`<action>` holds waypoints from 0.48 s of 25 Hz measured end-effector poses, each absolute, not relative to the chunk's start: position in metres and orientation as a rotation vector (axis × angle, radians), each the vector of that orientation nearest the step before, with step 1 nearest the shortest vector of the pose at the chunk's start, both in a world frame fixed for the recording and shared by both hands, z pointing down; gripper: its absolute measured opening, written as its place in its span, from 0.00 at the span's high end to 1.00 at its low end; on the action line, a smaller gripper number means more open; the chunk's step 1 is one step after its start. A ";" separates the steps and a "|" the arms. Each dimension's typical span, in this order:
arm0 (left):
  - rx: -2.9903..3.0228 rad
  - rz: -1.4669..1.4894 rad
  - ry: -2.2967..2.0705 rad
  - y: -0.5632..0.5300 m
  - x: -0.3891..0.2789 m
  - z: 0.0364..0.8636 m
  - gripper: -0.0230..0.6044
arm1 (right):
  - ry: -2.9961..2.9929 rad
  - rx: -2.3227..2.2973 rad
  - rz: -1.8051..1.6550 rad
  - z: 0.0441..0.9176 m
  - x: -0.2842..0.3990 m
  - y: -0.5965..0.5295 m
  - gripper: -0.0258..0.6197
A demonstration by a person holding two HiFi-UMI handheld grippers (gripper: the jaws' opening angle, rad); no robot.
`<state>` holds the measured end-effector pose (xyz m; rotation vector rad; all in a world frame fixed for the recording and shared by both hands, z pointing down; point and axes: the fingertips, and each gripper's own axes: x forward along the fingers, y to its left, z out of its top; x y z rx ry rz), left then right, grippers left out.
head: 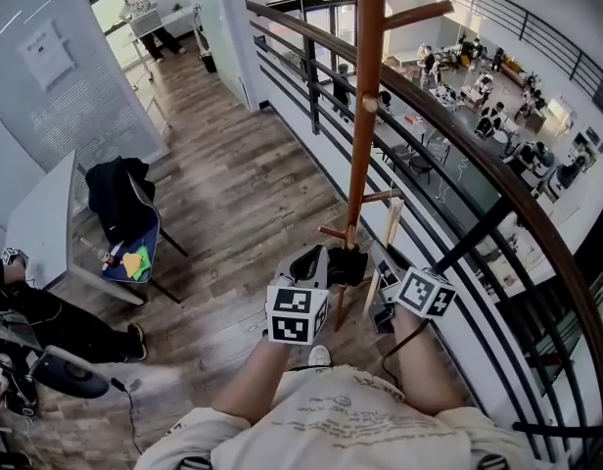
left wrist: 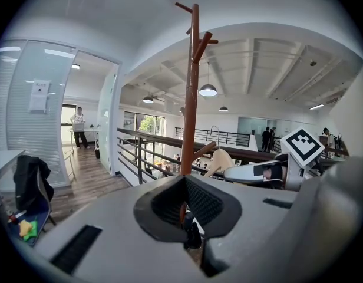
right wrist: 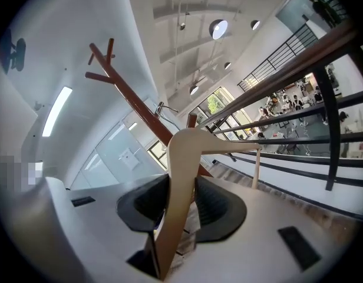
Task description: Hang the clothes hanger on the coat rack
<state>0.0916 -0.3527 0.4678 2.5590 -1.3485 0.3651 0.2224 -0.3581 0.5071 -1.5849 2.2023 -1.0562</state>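
Observation:
The brown wooden coat rack (head: 365,96) stands by the railing, its pegs branching off high up (left wrist: 194,37). A pale wooden clothes hanger (right wrist: 186,152) sits clamped between the pads of my right gripper (right wrist: 181,187), which is shut on it. In the head view the hanger (head: 393,221) sits low beside the pole, right of a short peg, not on any peg. My left gripper (head: 343,264) is at the pole's lower part. Its jaws (left wrist: 184,184) look shut, with the pole showing through the slit just beyond them. The hanger (left wrist: 220,161) also shows to its right.
A black railing with a wooden handrail (head: 458,135) runs close behind the rack, with a drop to a lower floor beyond. A chair with a black jacket (head: 120,199) and a white table (head: 42,223) stand left. A seated person's legs (head: 57,326) are at lower left.

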 end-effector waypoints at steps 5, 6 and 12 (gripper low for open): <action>2.547 0.358 -1.371 -0.358 0.088 0.470 0.96 | 2.215 -1.602 -1.096 0.524 0.222 -0.364 0.76; 2.544 0.358 -1.373 -0.359 0.087 0.470 0.96 | 2.220 -1.604 -1.102 0.527 0.221 -0.366 0.76; 2.534 0.363 -1.375 -0.363 0.085 0.470 0.96 | 2.238 -1.610 -1.143 0.542 0.217 -0.371 0.76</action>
